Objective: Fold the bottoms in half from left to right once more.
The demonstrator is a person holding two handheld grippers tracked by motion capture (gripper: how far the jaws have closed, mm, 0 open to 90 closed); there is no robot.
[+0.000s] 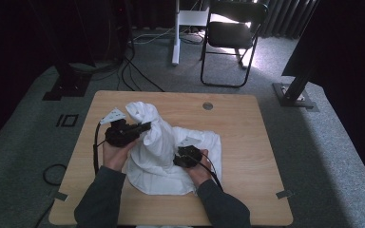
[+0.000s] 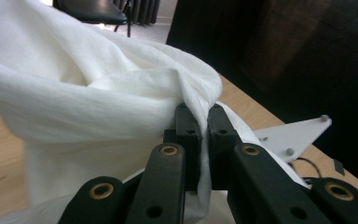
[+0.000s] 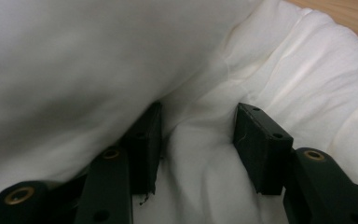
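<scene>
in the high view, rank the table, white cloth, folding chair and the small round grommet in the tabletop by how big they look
1. table
2. white cloth
3. folding chair, which looks close to the cloth but stands farther from the camera, so that pair is unsure
4. grommet, smallest by far

Light wood-grain table (image 1: 247,142) with rounded corners, standing on grey carpet (image 1: 323,156). A crumpled white cloth (image 1: 204,142) lies directly on the tabletop, spread beneath and beyond the right gripper (image 1: 186,156) and rising in a bunched fold beside the left gripper (image 1: 142,127). A small round grommet (image 1: 207,106) sits in the tabletop, beyond both grippers near the far edge.
</scene>
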